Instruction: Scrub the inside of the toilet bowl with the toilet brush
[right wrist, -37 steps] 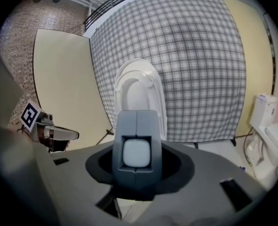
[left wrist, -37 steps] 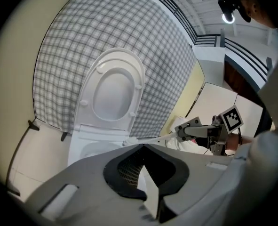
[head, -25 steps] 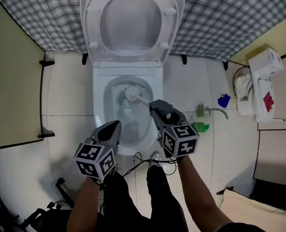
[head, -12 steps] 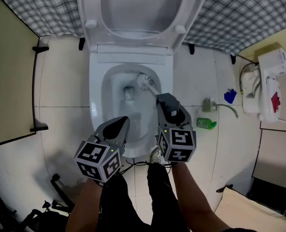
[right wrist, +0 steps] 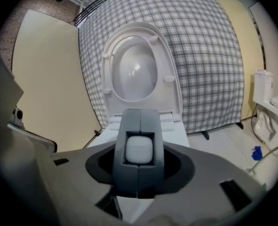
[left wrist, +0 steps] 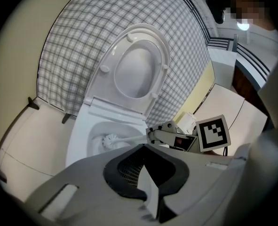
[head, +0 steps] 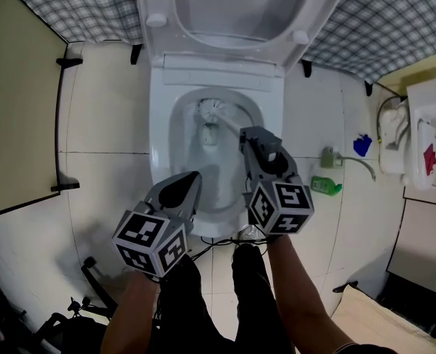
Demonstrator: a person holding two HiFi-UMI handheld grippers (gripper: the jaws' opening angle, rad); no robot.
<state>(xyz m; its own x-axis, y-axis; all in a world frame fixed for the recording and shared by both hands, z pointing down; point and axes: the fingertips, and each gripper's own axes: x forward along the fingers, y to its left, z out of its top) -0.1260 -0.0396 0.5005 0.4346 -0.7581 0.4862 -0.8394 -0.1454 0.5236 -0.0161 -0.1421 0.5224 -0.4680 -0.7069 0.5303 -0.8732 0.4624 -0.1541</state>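
The white toilet bowl [head: 161, 150] stands with its seat and lid [head: 232, 9] raised. My right gripper [head: 257, 143] is shut on the white handle of the toilet brush, over the bowl's right rim. The bristle head [head: 212, 110] sits low against the bowl's back wall. In the right gripper view the jaws close round the handle's white end [right wrist: 139, 149]. The left gripper view shows the brush head [left wrist: 111, 141] inside the bowl. My left gripper [head: 184, 189] hovers over the bowl's front left rim, its jaws together and holding nothing.
A checked cloth [head: 70, 6] hangs behind the toilet. On the tiled floor to the right lie a green bottle [head: 327, 186], a blue object [head: 362, 144] and a white appliance [head: 424, 127]. A cream panel [head: 11, 124] stands left. The person's legs [head: 203, 301] are in front.
Both grippers have sunk lower toward the bowl. The brush head has swept from the bowl's right rear side to its back wall.
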